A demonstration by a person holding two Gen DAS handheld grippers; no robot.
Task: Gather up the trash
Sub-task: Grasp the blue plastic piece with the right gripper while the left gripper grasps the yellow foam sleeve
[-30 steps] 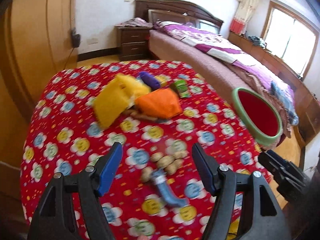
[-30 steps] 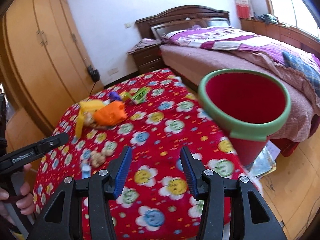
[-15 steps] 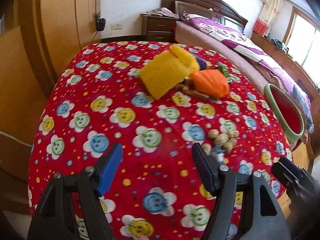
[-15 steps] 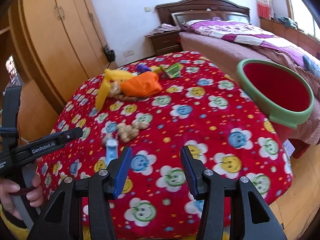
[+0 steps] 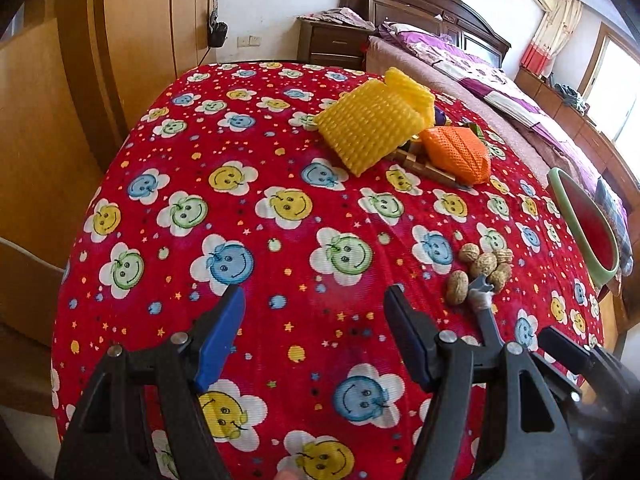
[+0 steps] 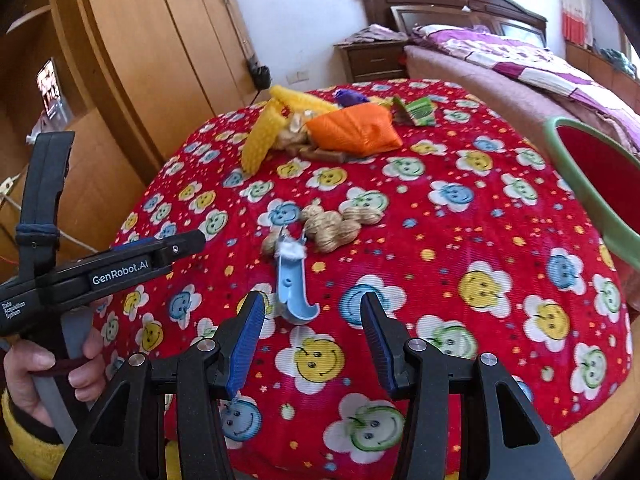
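On the red flower-print table lie a yellow foam net point(image 5: 372, 130) point(image 6: 260, 140), an orange foam net point(image 5: 460, 154) point(image 6: 352, 132), a green wrapper point(image 6: 418, 110), a purple bit point(image 6: 348, 96), several walnuts point(image 5: 482, 266) point(image 6: 336, 226) and a light blue plastic tool point(image 6: 292, 280) point(image 5: 486, 312). A red bin with a green rim point(image 6: 600, 176) point(image 5: 588, 224) stands at the table's right edge. My left gripper point(image 5: 314, 334) is open and empty over the near table. My right gripper point(image 6: 312, 334) is open and empty, just short of the blue tool.
A wooden wardrobe point(image 6: 140, 60) stands to the left. A bed with a purple cover point(image 6: 520, 64) and a nightstand point(image 6: 372, 60) are at the back. The left gripper body point(image 6: 100, 272) shows at the left of the right wrist view.
Both grippers swung left and pulled back toward the near table edge. The bin moved to the right edge of both views. Both stayed open.
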